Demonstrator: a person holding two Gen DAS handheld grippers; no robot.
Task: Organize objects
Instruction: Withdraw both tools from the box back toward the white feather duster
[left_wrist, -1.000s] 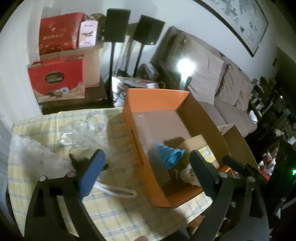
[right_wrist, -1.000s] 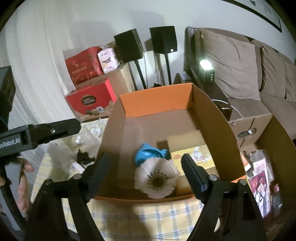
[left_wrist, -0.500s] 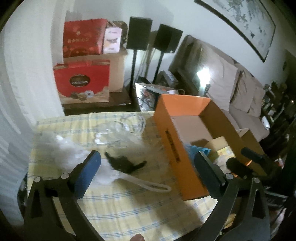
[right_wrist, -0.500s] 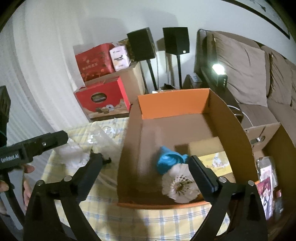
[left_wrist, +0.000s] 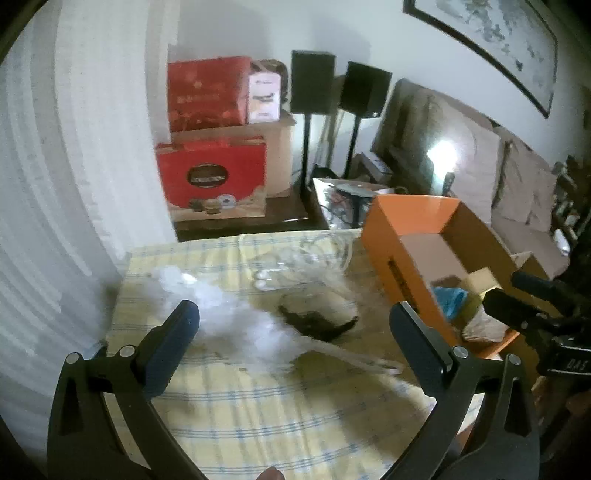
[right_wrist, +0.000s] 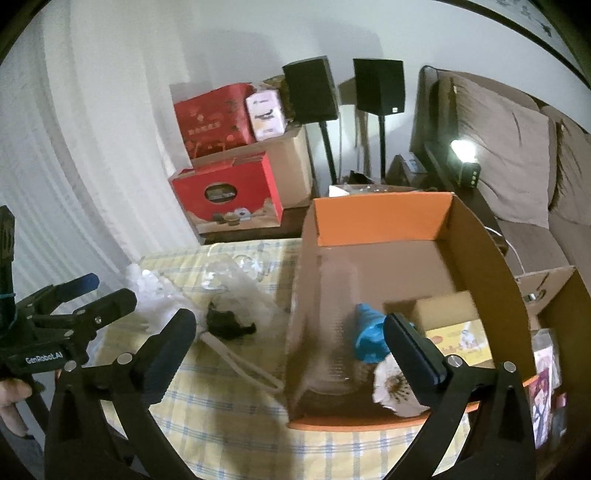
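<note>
An orange cardboard box (right_wrist: 380, 218) stands on the right of a yellow checked table (right_wrist: 229, 435). Inside it lie a blue thing (right_wrist: 369, 336), a white flower (right_wrist: 391, 387) and a yellow carton (right_wrist: 458, 339). Left of the box lie a small black object (left_wrist: 317, 326), white fluff (left_wrist: 221, 306) with a white loop handle (left_wrist: 354, 356), and clear plastic wrapping (left_wrist: 303, 258). My left gripper (left_wrist: 291, 308) hangs open above the fluff and the black object, holding nothing. My right gripper (right_wrist: 290, 317) is over the box's near left corner, its jaws opening with nothing between them.
Red gift boxes (left_wrist: 210, 177) and two black speakers (left_wrist: 312, 81) on stands are behind the table. A sofa (right_wrist: 517, 158) fills the right. An open brown carton (right_wrist: 554, 332) with packets stands right of the orange box. A hand (right_wrist: 11, 395) holds the left gripper.
The left wrist view has swung left from the box's inside to the loose things on the table. The right gripper drew back from the box. Both pairs of jaws widened.
</note>
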